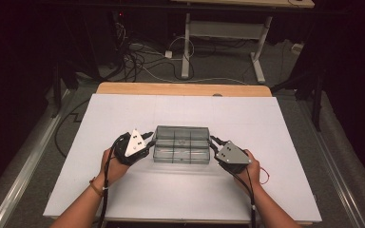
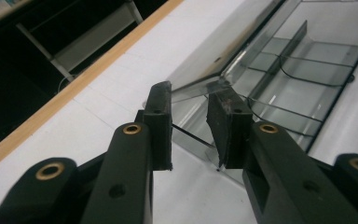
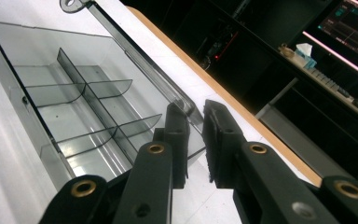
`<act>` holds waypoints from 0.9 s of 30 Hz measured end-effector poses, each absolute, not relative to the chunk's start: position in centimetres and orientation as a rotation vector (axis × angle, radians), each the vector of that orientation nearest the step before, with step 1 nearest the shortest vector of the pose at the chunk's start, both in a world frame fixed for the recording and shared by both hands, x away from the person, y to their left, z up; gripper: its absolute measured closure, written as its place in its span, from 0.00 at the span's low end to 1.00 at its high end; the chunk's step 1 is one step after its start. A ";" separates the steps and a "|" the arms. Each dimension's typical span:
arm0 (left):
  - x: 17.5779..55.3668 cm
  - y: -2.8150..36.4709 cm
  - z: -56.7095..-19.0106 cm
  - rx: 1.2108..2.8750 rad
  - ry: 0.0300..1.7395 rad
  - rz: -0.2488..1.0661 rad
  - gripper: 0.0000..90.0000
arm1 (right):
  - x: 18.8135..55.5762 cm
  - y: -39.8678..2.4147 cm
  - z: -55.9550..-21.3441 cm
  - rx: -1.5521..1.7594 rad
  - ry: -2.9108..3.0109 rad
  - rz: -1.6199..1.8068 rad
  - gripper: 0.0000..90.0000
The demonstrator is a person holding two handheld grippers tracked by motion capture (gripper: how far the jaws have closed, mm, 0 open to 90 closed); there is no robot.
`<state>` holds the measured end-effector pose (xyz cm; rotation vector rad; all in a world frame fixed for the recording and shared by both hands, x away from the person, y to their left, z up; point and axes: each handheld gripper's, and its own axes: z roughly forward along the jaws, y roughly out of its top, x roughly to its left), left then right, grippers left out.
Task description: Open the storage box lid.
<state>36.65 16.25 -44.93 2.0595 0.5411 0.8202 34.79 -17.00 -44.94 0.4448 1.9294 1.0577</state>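
Observation:
A clear grey compartment box (image 1: 180,153) lies mid-table, split by dividers into several cells (image 3: 74,102). Its lid (image 1: 180,132) is tilted up along the far side. My left gripper (image 1: 148,137) is at the box's left end. In the left gripper view it (image 2: 189,93) stands open, with the lid's corner (image 2: 214,86) between the pad tips and touching the right one. My right gripper (image 1: 214,141) is at the box's right end. In the right gripper view its jaws (image 3: 196,109) stand close together on the end of the lid's rim (image 3: 135,56).
The box rests on a white sheet (image 1: 123,190) that covers a wooden table whose far edge (image 1: 180,89) shows. Beyond it are a desk frame (image 1: 228,33) and cables (image 1: 142,57) on the floor. A red wire (image 1: 265,175) lies by my right hand.

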 end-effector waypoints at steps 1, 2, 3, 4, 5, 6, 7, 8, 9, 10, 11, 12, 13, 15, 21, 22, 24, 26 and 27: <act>36.8 16.3 -44.8 2.051 0.541 0.819 0.78 | 34.8 -17.0 -44.9 0.445 1.929 1.058 0.90; 36.9 16.3 -44.7 2.049 0.537 0.816 0.80 | 34.8 -17.0 -44.9 0.446 1.929 1.058 0.90; 37.0 16.3 -44.7 2.049 0.533 0.821 0.81 | 34.9 -17.0 -44.8 0.448 1.925 1.057 0.90; 37.0 16.2 -44.6 2.053 0.527 0.824 0.84 | 34.9 -17.0 -44.7 0.452 1.926 1.063 0.90; 37.1 16.1 -44.5 2.053 0.523 0.824 0.84 | 35.0 -17.1 -44.6 0.460 1.928 1.070 0.90; 37.1 16.1 -44.4 2.054 0.521 0.829 0.85 | 35.1 -17.1 -44.5 0.467 1.929 1.077 0.90; 37.1 16.0 -44.3 2.056 0.520 0.831 0.85 | 35.1 -17.1 -44.5 0.471 1.930 1.080 0.91; 37.2 16.1 -44.2 2.062 0.515 0.832 0.85 | 35.2 -17.1 -44.4 0.474 1.928 1.080 0.91; 37.3 16.1 -44.1 2.061 0.515 0.829 0.85 | 35.3 -17.1 -44.3 0.474 1.928 1.082 0.91; 37.4 16.1 -44.0 2.060 0.517 0.826 0.85 | 35.3 -17.1 -44.2 0.476 1.931 1.084 0.91; 37.5 16.1 -44.0 2.057 0.520 0.824 0.85 | 35.4 -17.1 -44.1 0.479 1.929 1.088 0.91; 37.5 16.1 -43.9 2.059 0.518 0.825 0.85 | 35.5 -17.1 -44.0 0.482 1.931 1.090 0.91; 37.6 16.1 -43.8 2.058 0.519 0.823 0.85 | 35.6 -17.1 -43.9 0.480 1.931 1.091 0.91; 37.8 16.1 -43.7 2.054 0.526 0.817 0.85 | 35.8 -17.1 -43.7 0.485 1.932 1.097 0.91; 38.4 16.0 -43.0 2.041 0.536 0.811 0.85 | 36.6 -17.3 -43.0 0.515 1.938 1.130 0.91; 38.5 16.0 -43.0 2.035 0.541 0.803 0.85 | 36.7 -17.3 -42.9 0.519 1.937 1.133 0.91; 38.7 16.0 -42.8 2.031 0.546 0.798 0.85 | 36.9 -17.3 -42.7 0.525 1.933 1.139 0.91; 38.9 16.0 -42.7 2.026 0.552 0.792 0.85 | 37.1 -17.3 -42.5 0.534 1.931 1.148 0.91; 39.0 16.0 -42.6 2.025 0.553 0.792 0.85 | 37.2 -17.3 -42.5 0.540 1.930 1.152 0.91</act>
